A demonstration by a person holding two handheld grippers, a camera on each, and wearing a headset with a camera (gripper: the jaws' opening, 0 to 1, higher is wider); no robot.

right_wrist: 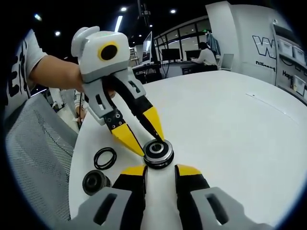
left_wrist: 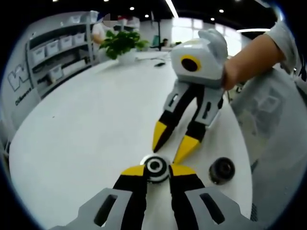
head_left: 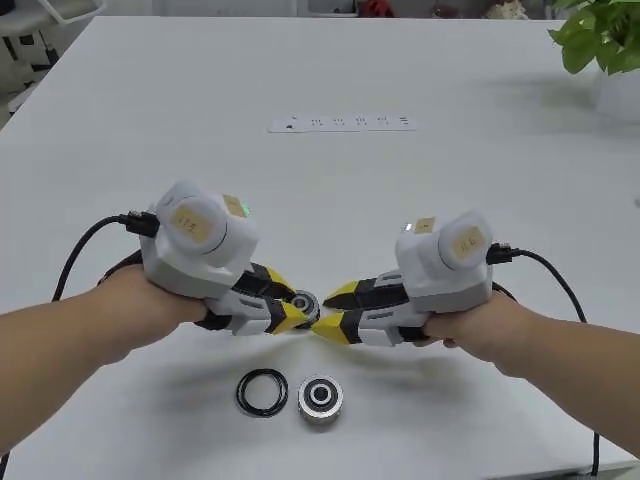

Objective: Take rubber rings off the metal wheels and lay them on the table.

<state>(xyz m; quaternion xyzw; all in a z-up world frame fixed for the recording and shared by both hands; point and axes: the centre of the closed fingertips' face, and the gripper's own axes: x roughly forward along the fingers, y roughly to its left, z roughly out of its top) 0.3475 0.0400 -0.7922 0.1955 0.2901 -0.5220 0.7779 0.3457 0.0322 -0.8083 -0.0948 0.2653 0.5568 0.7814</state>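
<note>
My left gripper [head_left: 298, 308] is shut on a small metal wheel [head_left: 304, 303] with a dark rubber ring around its rim, held just above the white table [head_left: 330, 190]. In the left gripper view the wheel [left_wrist: 156, 167] sits between my yellow tips [left_wrist: 157, 170]. Facing it, my right gripper [head_left: 328, 310] is open, its tips right at the wheel [right_wrist: 158, 152]. From the right gripper view, its own tips [right_wrist: 160, 170] stand apart just short of the wheel. A loose black rubber ring [head_left: 262, 391] and a second wheel [head_left: 320, 396] lie flat below the grippers.
A white power strip [head_left: 340, 123] lies at mid-table farther back. A potted plant [head_left: 600, 40] stands at the far right corner. Black cables [head_left: 85, 250] trail from both grippers. The table's near edge [head_left: 480, 470] runs just beyond the loose ring and wheel.
</note>
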